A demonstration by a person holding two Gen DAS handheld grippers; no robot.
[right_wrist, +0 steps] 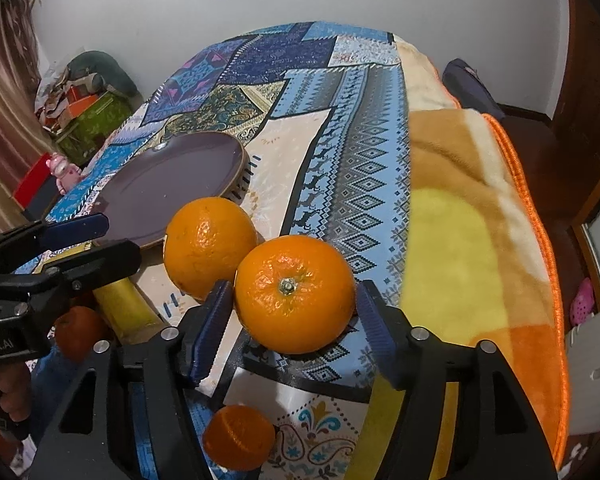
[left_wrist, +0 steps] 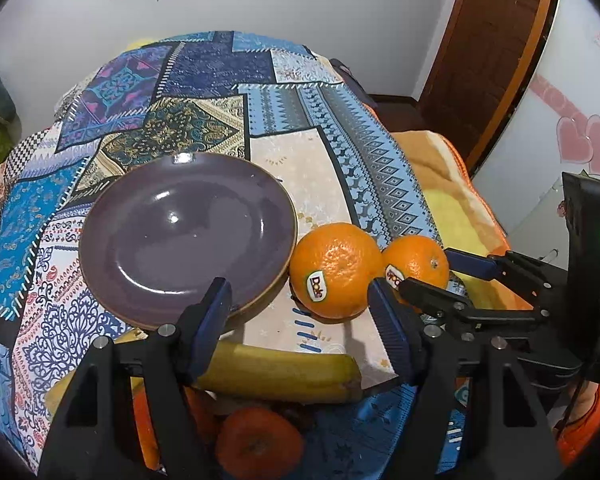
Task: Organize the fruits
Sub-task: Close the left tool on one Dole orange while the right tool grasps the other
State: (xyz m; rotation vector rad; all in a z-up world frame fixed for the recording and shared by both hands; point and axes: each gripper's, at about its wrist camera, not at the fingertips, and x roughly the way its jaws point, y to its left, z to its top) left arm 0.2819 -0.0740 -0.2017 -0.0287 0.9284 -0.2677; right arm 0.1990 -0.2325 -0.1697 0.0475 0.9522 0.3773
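Note:
An empty purple plate [left_wrist: 188,236] [right_wrist: 172,188] lies on the patchwork tablecloth. Two oranges with Dole stickers sit right of it, touching each other: a left orange [left_wrist: 334,270] [right_wrist: 208,246] and a right orange [left_wrist: 418,260] [right_wrist: 294,294]. My right gripper [right_wrist: 296,314] [left_wrist: 432,272] has its blue pads on both sides of the right orange, touching or nearly so. My left gripper [left_wrist: 300,312] [right_wrist: 108,236] is open and empty above a banana [left_wrist: 276,374] [right_wrist: 128,312]. A small tangerine [left_wrist: 258,444] [right_wrist: 78,332] lies near the banana; another [right_wrist: 238,436] lies under my right gripper.
An orange and yellow blanket [right_wrist: 472,240] covers the table's right side and falls off the edge. A wooden door [left_wrist: 496,48] stands at the back right. Boxes and clutter [right_wrist: 80,116] sit on the floor to the far left.

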